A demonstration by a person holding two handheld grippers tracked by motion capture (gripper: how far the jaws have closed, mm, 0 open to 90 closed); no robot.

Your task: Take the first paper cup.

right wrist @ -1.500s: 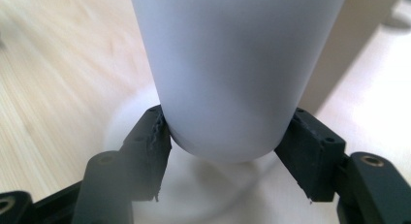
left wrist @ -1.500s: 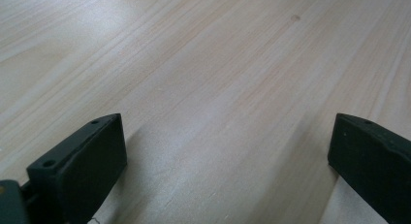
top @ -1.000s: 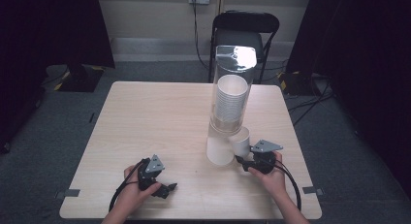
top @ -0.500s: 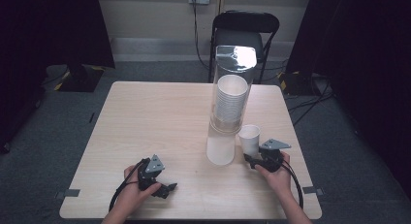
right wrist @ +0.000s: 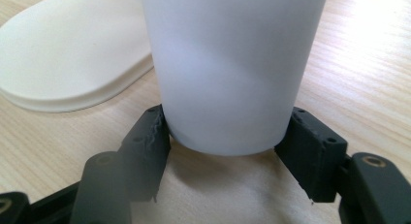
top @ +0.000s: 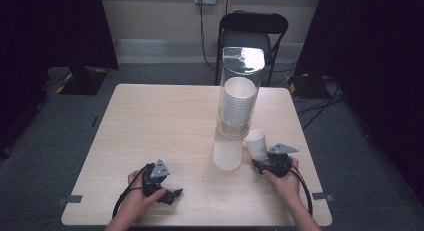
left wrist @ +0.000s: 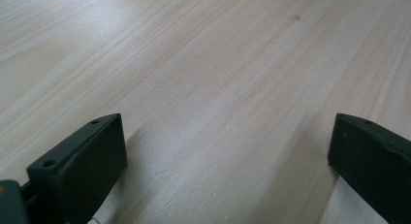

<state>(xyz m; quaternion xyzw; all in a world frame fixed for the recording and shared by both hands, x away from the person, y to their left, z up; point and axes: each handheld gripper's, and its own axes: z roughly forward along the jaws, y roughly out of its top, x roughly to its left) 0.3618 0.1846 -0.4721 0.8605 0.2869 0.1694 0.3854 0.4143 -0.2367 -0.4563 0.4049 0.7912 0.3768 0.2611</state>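
Holding a white cup (right wrist: 228, 69) in the right gripper (top: 262, 163), with both jaws pressed on its lower wall near the base, as seen in the right gripper view. Gripped firmly, the cup tilted a little and lifted just off the table (top: 160, 121), near the right front edge, just beside the foot of the dispenser (top: 239, 98). Standing in the middle right of the table, a tall clear tube with a stack of cups (top: 236, 103) inside and a white base (top: 227, 151) under it. Seen also in the right gripper view as a pale rounded shape (right wrist: 72, 54) to the left of the cup, apart from it. Resting at the front left of the table, the left gripper (top: 167, 193), jaws wide apart and grasping nothing; only bare wood between them in the left gripper view. Judged as the step of carrying away: a cup taken from the bottom of the dispenser and now in hand, not yet put down. Probably next: to move the cup clear of the dispenser, to bring it upright, to lower it on a free part of the table, then to loosen the jaws. Calls for a gentle squeeze, since a thin cup can bend or slip, and for a level base before release, otherwise risk of tipping over.
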